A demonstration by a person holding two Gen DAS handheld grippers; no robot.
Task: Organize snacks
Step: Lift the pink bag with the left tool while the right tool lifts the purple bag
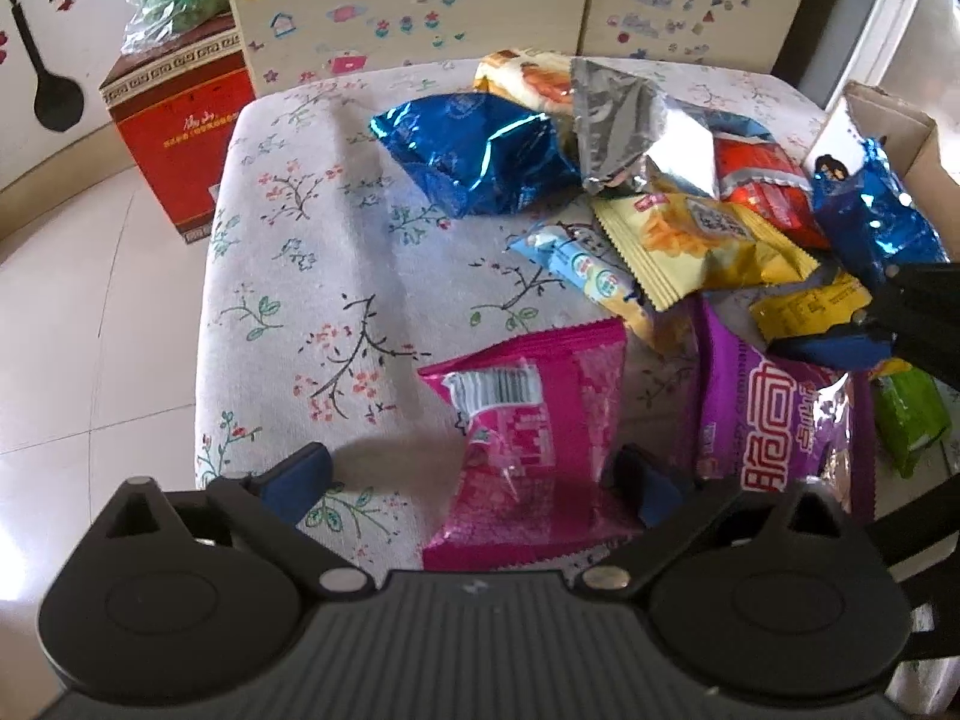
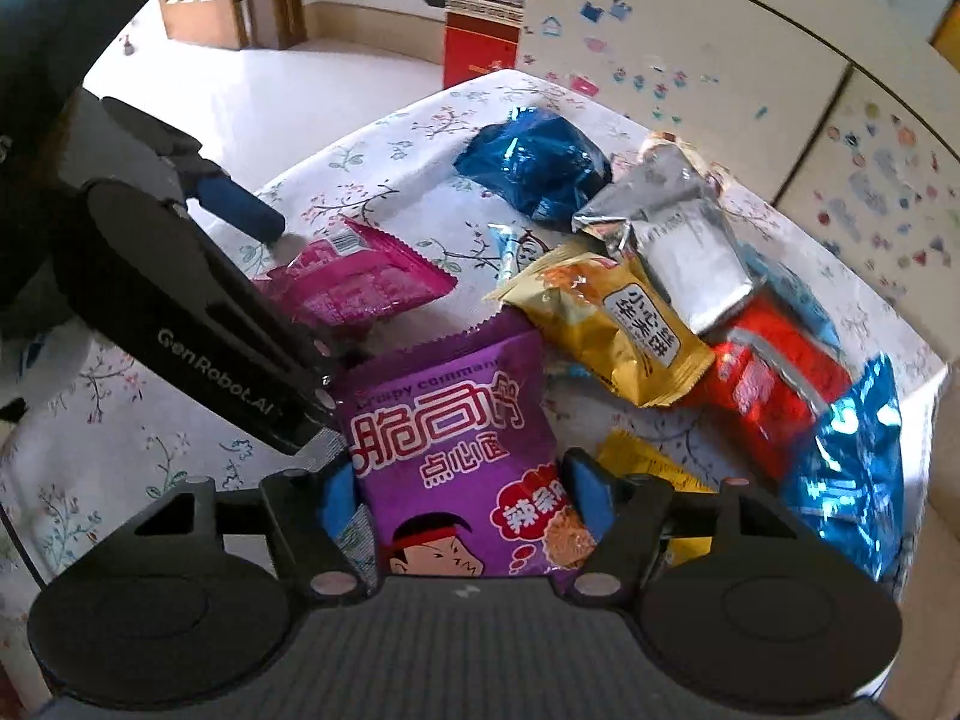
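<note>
Snack packets lie on a floral-cloth table [image 1: 300, 228]. My left gripper [image 1: 474, 480] is open, its blue pads either side of a pink packet [image 1: 528, 438], which also shows in the right wrist view [image 2: 360, 282]. My right gripper [image 2: 462, 498] has its pads against both sides of a purple packet [image 2: 450, 438], also seen in the left wrist view [image 1: 774, 414]. Further back lie a dark blue foil bag [image 1: 480, 150], a silver bag [image 1: 624, 120], a yellow packet [image 1: 702, 240], a red packet [image 1: 762, 186] and a light blue stick [image 1: 588, 270].
A red box [image 1: 180, 120] with a plastic bag on top stands on the tiled floor left of the table. A sticker-covered cabinet [image 1: 420, 0] is behind. An open cardboard box [image 1: 888, 126] sits at the right, with a shiny blue bag [image 1: 870, 210] and a green packet [image 1: 912, 414] near it.
</note>
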